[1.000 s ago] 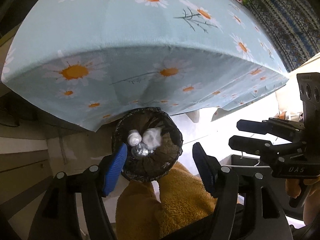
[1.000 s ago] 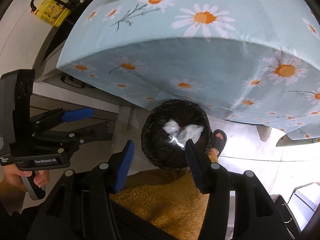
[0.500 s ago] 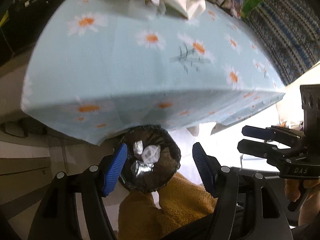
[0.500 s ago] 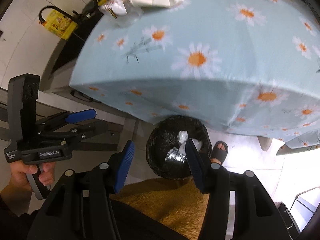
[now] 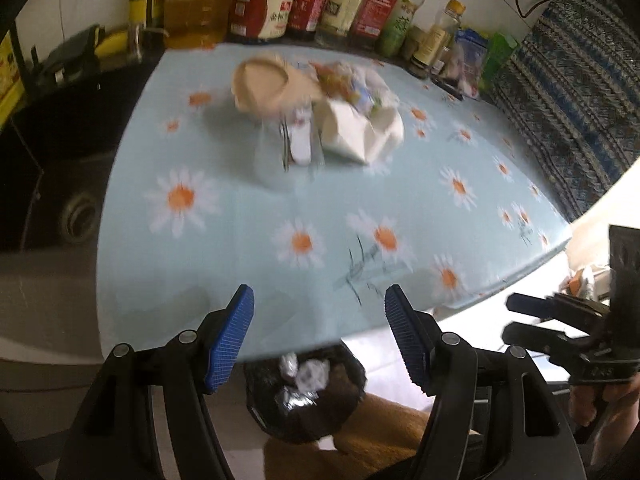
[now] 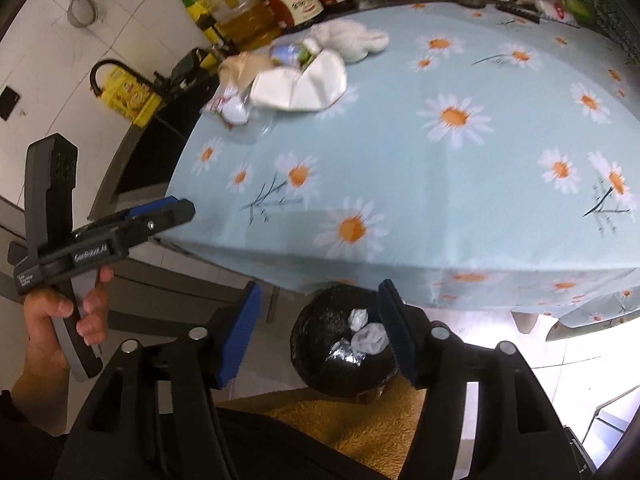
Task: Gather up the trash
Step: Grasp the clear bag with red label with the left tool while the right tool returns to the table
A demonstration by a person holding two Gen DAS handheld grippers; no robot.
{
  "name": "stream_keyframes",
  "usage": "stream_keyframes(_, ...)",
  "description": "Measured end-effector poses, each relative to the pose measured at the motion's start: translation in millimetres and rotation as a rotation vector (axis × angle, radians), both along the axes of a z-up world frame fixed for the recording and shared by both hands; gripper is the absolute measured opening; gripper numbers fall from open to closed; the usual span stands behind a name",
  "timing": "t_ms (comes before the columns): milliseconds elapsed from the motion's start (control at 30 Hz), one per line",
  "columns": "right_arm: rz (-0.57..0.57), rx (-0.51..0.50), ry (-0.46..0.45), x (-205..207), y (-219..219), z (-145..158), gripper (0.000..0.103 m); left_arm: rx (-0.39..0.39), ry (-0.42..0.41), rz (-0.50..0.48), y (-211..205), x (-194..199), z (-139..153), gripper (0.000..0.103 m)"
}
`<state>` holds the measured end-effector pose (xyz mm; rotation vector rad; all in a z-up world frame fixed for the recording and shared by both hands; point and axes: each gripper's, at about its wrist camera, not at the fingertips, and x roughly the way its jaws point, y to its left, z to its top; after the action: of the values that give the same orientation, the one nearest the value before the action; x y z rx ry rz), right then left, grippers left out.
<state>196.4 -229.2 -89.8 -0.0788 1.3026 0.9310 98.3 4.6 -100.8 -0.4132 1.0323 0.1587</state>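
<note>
Returning for more trash, I hold both the left hand-held gripper (image 5: 316,334) and right hand-held gripper (image 6: 318,330) spread, empty; right jaws just opened; next, reach the crumpled pile (image 5: 344,120) on the worktop (image 5: 360,208).

Daisy tablecloth (image 5: 320,216) — bottles (image 5: 320,4) along its far edge.
</note>
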Motion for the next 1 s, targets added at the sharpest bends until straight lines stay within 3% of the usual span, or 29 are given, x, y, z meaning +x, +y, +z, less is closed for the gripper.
stream_keyframes(167, -0.024, 0.009, -0.012, 18.7, -8.9, 5.3, 0.063, 0.040, 0.010, 0.015, 15.0, 29.7, 1.5, 0.066)
stream_keyframes(267, -0.033, 0.018, -0.024, 29.0, -13.4, 9.7, 0.063, 0.087, 0.017, 0.030, 19.2, 42.9, 5.1, 0.076)
stream_keyframes(333, -0.042, 0.022, -0.026, 36.4, -15.3, 10.2, 0.065, 0.100, 0.016, 0.018, 20.6, 54.6, 4.8, 0.076)
stream_keyframes(600, -0.054, 0.010, -0.035, 56.4, -13.9, 12.8, 0.066, 0.183, 0.080, -0.031, 32.4, 87.4, -19.5, 0.076)
stream_keyframes(833, -0.055, -0.015, -0.024, 62.9, -4.7, 7.5, 0.066, 0.167, 0.045, -0.087, 44.3, 99.8, -34.1, 0.076)
stream_keyframes(1000, -0.060, -0.031, -0.017, 66.1, -0.2, 3.8, 0.066, 0.196, 0.027, -0.113, 43.8, 101.0, -35.1, 0.074)
